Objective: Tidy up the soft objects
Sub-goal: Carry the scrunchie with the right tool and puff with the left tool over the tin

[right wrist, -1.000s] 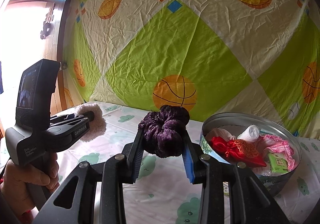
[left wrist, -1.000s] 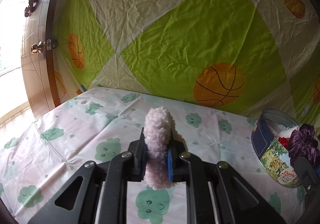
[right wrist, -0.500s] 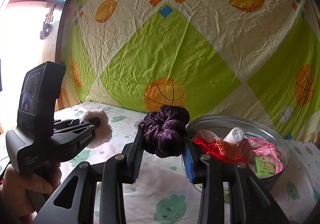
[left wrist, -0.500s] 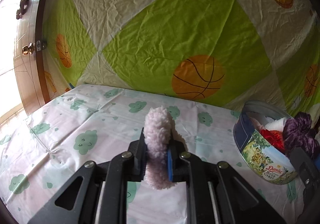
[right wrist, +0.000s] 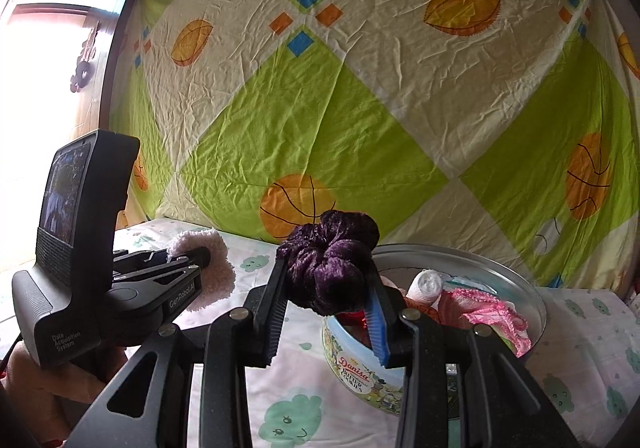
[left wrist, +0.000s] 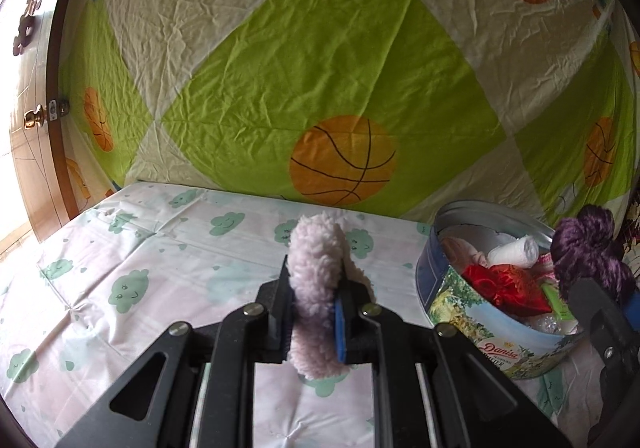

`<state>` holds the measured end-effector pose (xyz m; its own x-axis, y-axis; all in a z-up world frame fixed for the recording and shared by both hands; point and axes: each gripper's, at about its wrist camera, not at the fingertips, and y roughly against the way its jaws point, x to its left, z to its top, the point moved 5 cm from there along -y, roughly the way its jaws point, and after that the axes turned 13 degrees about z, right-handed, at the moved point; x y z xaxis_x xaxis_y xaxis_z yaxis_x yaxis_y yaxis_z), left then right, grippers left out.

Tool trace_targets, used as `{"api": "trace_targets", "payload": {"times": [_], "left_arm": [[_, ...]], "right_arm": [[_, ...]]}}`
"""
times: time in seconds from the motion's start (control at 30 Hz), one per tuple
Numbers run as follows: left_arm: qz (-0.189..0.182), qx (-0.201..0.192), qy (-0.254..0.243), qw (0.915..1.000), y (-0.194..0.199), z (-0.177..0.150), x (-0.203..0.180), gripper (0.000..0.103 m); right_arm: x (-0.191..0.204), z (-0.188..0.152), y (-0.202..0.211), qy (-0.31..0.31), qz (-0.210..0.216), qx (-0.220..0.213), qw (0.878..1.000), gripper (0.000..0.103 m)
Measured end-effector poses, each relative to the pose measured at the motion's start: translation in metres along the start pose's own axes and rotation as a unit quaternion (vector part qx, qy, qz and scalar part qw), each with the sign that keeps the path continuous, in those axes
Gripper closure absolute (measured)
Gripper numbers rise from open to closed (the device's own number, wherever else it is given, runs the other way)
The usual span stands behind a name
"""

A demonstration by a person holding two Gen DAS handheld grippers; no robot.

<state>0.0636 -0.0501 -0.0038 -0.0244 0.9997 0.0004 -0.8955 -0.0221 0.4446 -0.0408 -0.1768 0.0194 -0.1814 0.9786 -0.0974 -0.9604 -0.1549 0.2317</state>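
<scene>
My left gripper [left wrist: 314,304] is shut on a fluffy pale pink scrunchie [left wrist: 316,288] and holds it above the table, left of the round cookie tin [left wrist: 480,332]. My right gripper [right wrist: 326,300] is shut on a dark purple velvet scrunchie [right wrist: 328,260] and holds it just left of the tin's rim [right wrist: 536,300]. The purple scrunchie also shows in the left wrist view [left wrist: 588,252], over the tin's right side. The left gripper and pink scrunchie [right wrist: 204,268] show at the left of the right wrist view. The tin holds a red cloth [left wrist: 500,284], a white roll [left wrist: 512,250] and pink lace [right wrist: 488,312].
The table carries a white cloth with green cloud prints [left wrist: 128,288]. A green and cream sheet with basketball prints [left wrist: 320,68] hangs close behind the table. A wooden door [left wrist: 32,120] stands at the left.
Both grippers have moved right toward the tin, each still holding its scrunchie. The purple scrunchie now sits at the tin's left rim; the tin looks larger in both views.
</scene>
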Motion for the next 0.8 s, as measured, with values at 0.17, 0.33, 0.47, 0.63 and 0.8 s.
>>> {"api": "trace_targets", "payload": {"times": [0.17, 0.33, 0.47, 0.63, 0.8], "left_arm": [[-0.013, -0.007, -0.005, 0.9999, 0.009, 0.005, -0.018, 0.09], [-0.028, -0.014, -0.007, 0.9995, 0.017, 0.011, -0.034, 0.09], [-0.039, -0.021, -0.013, 0.9989, 0.022, 0.015, -0.048, 0.09], [-0.053, -0.027, -0.018, 0.9981, 0.028, 0.021, -0.063, 0.09], [-0.064, -0.033, -0.022, 0.9972, 0.032, 0.025, -0.078, 0.09]], "right_arm": [[-0.011, 0.004, 0.008, 0.004, -0.011, -0.009, 1.0, 0.065], [-0.027, 0.007, 0.016, -0.001, -0.026, -0.017, 1.0, 0.065], [-0.041, 0.01, 0.023, -0.009, -0.039, -0.026, 0.999, 0.065], [-0.056, 0.014, 0.029, -0.013, -0.058, -0.034, 0.998, 0.065], [-0.071, 0.014, 0.032, -0.022, -0.075, -0.037, 0.996, 0.065]]}}
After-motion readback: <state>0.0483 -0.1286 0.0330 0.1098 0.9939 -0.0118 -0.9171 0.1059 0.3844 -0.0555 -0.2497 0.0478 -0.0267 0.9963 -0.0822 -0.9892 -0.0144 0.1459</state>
